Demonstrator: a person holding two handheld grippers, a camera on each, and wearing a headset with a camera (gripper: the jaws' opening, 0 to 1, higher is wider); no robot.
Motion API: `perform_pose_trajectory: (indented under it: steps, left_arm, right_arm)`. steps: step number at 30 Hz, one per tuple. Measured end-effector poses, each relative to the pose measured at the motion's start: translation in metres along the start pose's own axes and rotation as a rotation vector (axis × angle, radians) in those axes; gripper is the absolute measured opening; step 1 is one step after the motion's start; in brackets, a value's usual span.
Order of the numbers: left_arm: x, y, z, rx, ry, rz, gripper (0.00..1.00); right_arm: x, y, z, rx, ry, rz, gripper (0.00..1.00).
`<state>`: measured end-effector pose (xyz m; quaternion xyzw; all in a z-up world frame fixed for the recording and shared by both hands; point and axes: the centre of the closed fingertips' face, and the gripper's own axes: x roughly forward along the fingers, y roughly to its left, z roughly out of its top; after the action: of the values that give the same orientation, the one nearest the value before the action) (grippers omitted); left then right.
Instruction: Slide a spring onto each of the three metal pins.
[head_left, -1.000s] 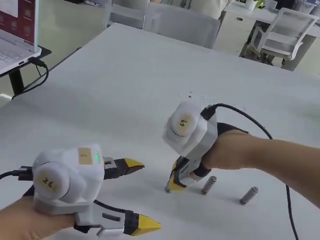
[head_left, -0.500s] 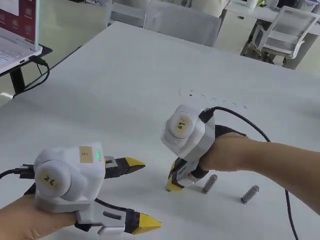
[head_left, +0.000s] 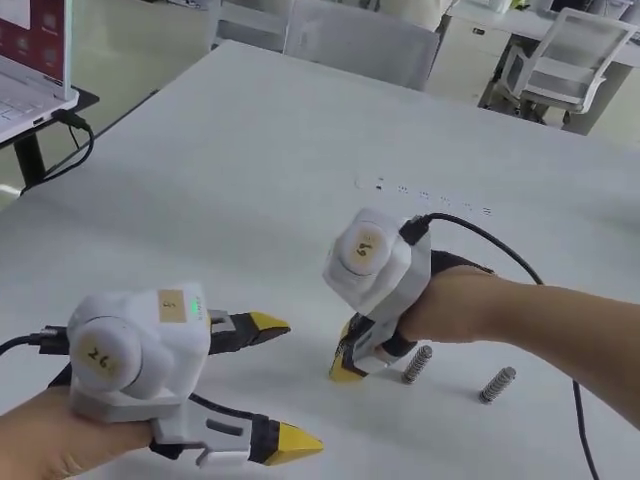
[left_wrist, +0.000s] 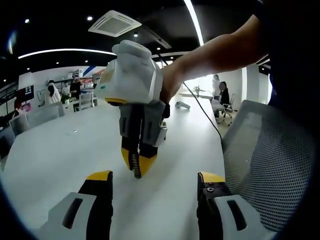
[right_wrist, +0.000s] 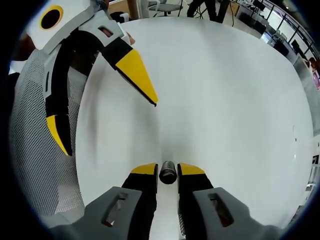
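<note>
Grey spring (right_wrist: 167, 172) is sitting pinched between the right gripper's (head_left: 345, 370) narrow jaws, its axis running along them, end pointing down at the table (head_left: 250, 150); second spring (head_left: 417, 365) and third spring (head_left: 497, 384) are lying just beside; left gripper (head_left: 290, 385), jaws wide and empty, is facing it nearby.

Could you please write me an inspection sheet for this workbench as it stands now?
Surface: white table, flat.
Job's things: one spring gripped; two loose springs lying beside it; row of small items farther back, too small to identify.
Clutter: nothing seen.
Grippers: right gripper shut on the spring, fingers pointing down at the table; left gripper open, holding nothing.
Cables: black cable runs from the right gripper across the table.
Surroundings: laptop, office chairs.
</note>
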<state>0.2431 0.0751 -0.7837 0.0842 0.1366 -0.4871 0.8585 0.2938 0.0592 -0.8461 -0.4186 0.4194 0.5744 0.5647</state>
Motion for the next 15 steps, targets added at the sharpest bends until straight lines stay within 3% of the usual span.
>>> perform_pose_trajectory:
  steps: [15]
  left_arm:
    - [0.002,0.0,0.001,-0.001,0.005,-0.002,0.65]
  right_arm:
    - [-0.019,-0.005,-0.001,0.029,-0.067,-0.02,0.26]
